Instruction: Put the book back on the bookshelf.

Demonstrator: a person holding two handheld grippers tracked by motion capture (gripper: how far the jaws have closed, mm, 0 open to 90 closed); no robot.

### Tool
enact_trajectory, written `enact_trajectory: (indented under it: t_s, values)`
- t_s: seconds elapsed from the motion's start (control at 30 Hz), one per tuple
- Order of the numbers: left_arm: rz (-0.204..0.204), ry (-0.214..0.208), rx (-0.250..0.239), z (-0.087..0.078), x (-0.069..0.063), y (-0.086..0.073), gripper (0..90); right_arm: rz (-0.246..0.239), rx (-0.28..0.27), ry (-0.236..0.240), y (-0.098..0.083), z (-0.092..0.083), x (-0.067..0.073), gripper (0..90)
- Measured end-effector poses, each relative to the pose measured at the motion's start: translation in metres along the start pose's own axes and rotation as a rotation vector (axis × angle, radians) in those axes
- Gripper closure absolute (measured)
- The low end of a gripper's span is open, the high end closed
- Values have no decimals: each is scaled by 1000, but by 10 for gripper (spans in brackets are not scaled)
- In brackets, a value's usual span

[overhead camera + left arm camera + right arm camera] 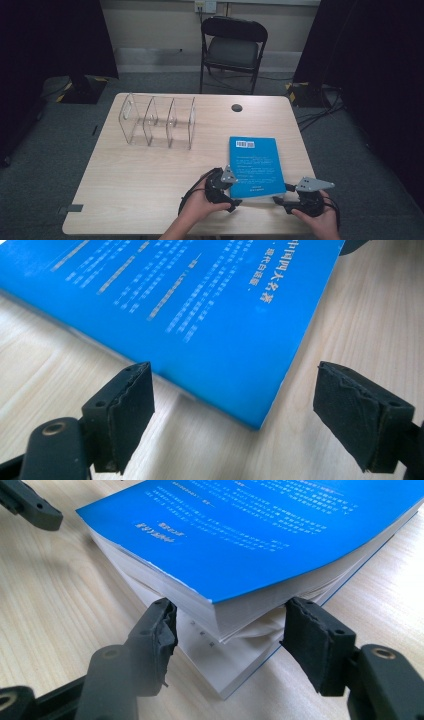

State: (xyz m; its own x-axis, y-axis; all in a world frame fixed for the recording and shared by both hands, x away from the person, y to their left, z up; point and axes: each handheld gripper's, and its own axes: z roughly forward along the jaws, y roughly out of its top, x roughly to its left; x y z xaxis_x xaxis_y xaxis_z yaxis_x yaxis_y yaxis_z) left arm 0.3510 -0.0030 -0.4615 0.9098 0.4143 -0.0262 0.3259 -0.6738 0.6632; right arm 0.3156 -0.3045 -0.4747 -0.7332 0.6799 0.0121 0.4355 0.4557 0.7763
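Dim, soft high view with dark corners; both gripper views bright, blurred at their edges.

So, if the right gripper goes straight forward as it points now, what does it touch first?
Most likely the near corner of the blue book: the right gripper is open, its fingers on either side of that lifted corner, pages fanning just ahead. Exact depth is unclear.

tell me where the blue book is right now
In the high view the blue book lies on the table's near right part, between the left tongs and right tongs, right of the clear divider rack.
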Motion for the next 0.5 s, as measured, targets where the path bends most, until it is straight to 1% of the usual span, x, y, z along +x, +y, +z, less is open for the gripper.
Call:
enact_trajectory:
  t_s: [0.03,0.07,0.1,0.13,0.17,0.2,0.23,0.3,0.33,0.37,0.4,0.43,0.47,0.5]
  values:
    - [7,-1,-4,2,-1,2,163,4,-1,4,0,0,0,384]
    - [11,-3,-18,4,-2,5,161,5,4,1,1,0,-1,384]
    - [18,-4,-3,3,-3,8,163,6,3,2,1,0,-1,384]
    - [19,-11,-22,5,-4,11,163,4,5,2,2,0,-1,385]
    - [26,-12,-27,6,-5,14,163,5,3,4,2,0,-1,385]
    - [30,-26,-36,7,-6,17,162,6,2,7,3,0,-1,385]
    - [43,-23,-27,8,-7,21,163,9,2,7,4,0,-1,385]
    - [52,-30,-50,12,-10,26,176,8,-2,5,5,0,-2,385]
    - [68,-28,-25,12,-11,29,178,10,-4,6,6,0,-1,385]
    - [81,-22,-29,14,-11,31,179,14,-5,10,6,-1,-2,386]
    - [91,-31,-12,15,-12,33,179,12,-7,12,7,-1,-2,386]
    - [81,-37,-35,18,-14,35,183,15,-4,6,8,-1,-2,386]
    - [97,-33,-36,20,-14,36,188,18,-4,7,8,-1,-2,385]
    - [120,-42,-6,19,-13,39,190,21,-4,11,8,-1,-2,386]
